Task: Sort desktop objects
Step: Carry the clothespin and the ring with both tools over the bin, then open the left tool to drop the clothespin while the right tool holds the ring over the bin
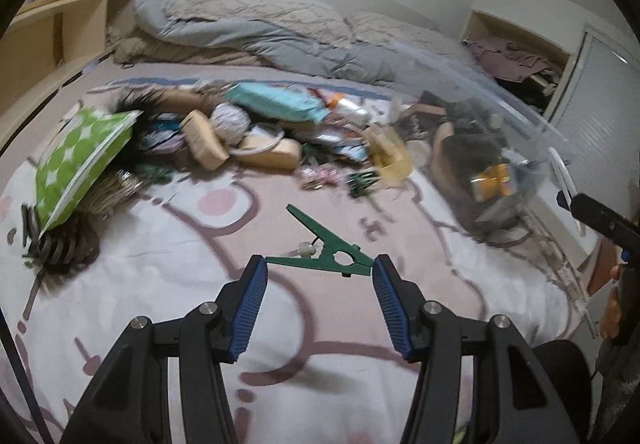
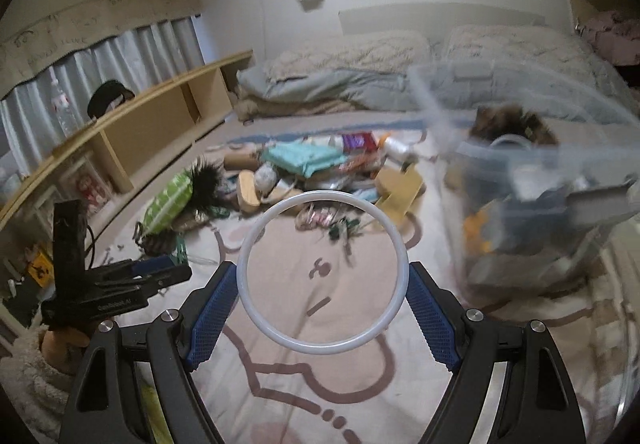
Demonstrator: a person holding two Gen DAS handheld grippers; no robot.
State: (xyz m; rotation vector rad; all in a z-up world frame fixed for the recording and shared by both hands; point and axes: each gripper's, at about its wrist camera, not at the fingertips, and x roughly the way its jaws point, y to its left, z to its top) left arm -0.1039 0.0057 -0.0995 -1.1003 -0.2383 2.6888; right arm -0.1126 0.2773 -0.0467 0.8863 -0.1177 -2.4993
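Left wrist view showed the left tool [image 1: 319,264] clamped on a green clip [image 1: 325,249] above the bed [image 1: 168,244]; the right tool [image 2: 322,275] gripped a white ring [image 2: 322,275]; both seemed mid-carry, next needing release over the clear bin [image 2: 532,212].

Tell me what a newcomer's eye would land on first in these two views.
Most striking are the two held items: the left gripper pinches a green clothes peg by its ends, and the right gripper clamps a white ring across its width. Behind them a jumbled pile of small objects lies across the patterned blanket, with a clear plastic bin of items to the right.
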